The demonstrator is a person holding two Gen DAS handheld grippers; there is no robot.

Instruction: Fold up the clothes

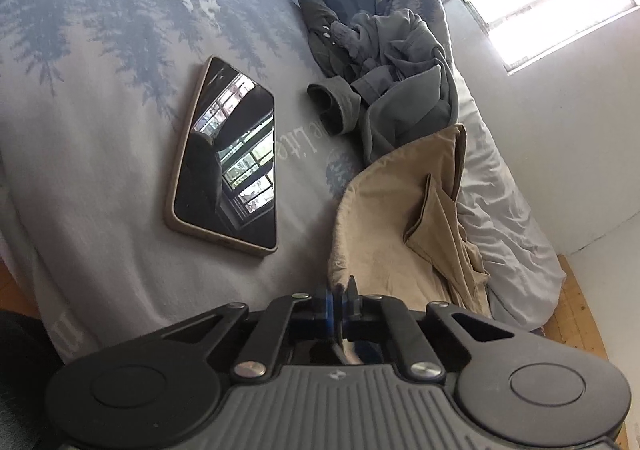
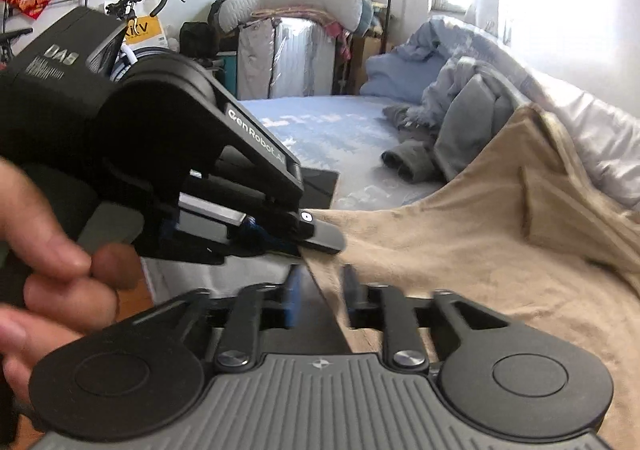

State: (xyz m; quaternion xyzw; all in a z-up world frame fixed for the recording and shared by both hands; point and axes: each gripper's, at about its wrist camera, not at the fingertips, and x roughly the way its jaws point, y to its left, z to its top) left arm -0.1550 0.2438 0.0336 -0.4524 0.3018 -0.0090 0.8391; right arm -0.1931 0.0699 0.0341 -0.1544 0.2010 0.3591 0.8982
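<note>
So both grippers sit at the tan cloth's (image 2: 460, 250) near corner: left gripper (image 1: 340, 286) pinches it, right gripper (image 2: 320, 290) looks parted, edge between, though blurry.

1. We see daylight pouring through the bright barred window (image 1: 548, 5) at far right, blown out to white glare.
2. We note the glossy black phone screen (image 1: 230, 153) mirroring window panes.
3. In the right wrist view, the near black gripper body (image 2: 168, 153) and the person's hand (image 2: 48, 270) are motion-blurred.
4. We find strong fisheye bending at both views' edges, corners darkened.
</note>
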